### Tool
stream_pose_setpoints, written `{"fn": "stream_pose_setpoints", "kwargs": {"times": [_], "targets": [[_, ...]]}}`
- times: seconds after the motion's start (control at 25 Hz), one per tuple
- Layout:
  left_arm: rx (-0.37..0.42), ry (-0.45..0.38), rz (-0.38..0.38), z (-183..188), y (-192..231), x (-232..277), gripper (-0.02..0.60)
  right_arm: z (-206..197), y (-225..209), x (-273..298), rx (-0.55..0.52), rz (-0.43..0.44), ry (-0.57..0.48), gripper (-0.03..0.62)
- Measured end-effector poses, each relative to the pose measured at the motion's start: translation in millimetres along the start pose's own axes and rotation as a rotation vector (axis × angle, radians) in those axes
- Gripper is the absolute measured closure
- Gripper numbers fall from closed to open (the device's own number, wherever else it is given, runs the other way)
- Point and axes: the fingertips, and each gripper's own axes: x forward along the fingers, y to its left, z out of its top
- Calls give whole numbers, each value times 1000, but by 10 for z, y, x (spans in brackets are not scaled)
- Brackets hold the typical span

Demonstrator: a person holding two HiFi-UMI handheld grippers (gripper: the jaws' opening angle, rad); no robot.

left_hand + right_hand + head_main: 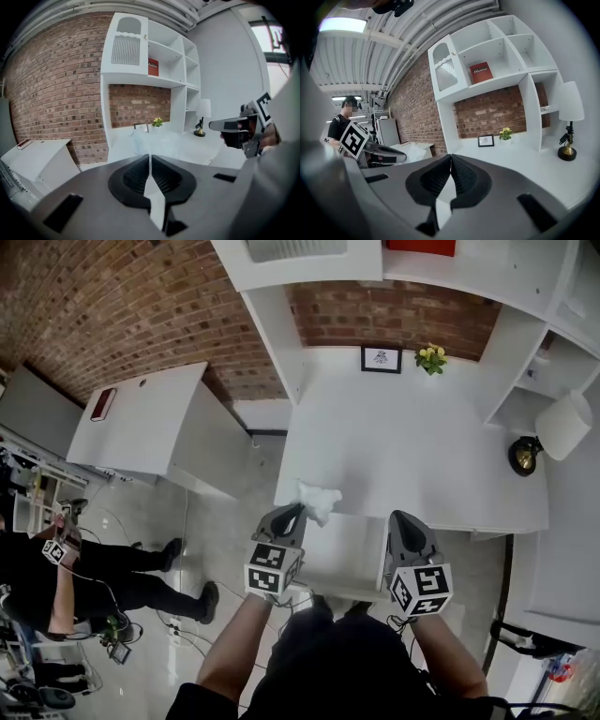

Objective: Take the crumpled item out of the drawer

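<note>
left gripper (298, 512): pinching crumpled paper (320, 501) above the drawer (349, 568)'s far left corner | right gripper (405, 518): pressed together, empty, over drawer's right side | risk: light pinch on a loose edge, paper may drop into drawer

left gripper (298, 511), right gripper (401, 516): grey | marker cubes (273, 568): black-white | fingers (136, 176): black, ribbed | top (328, 662): black
</note>
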Motion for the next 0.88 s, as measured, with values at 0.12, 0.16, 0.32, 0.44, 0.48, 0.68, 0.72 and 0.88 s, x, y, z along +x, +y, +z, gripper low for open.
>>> {"fn": "stream_pose_setpoints", "kwargs": {"times": [0.12, 0.16, 0.32, 0.44, 0.48, 0.68, 0.72, 0.88], "targets": [[-29, 17, 22, -73, 91, 105, 560, -18, -40, 29, 9, 6, 0, 592], [-43, 24, 24, -106, 127, 142, 560, -27, -39, 42, 12, 7, 0, 592], [-62, 57, 16, -183, 257, 312, 560, -68, -37, 108, 19, -1, 13, 592], [-61, 75, 0, -190, 371, 518, 558, -100, -80, 171, 24, -26, 34, 592], [-68, 79, -7, -191, 416, 597, 560, -109, -95, 193, 24, -35, 41, 592], [-90, 91, -39, -208, 642, 987, 560, -172, -181, 281, 20, -92, 76, 592], [-91, 95, -45, -217, 680, 1064, 560, -190, -208, 291, 21, -106, 83, 592], [-102, 118, -67, -297, 823, 1368, 558, -281, -307, 320, 29, -160, 114, 592]]}}
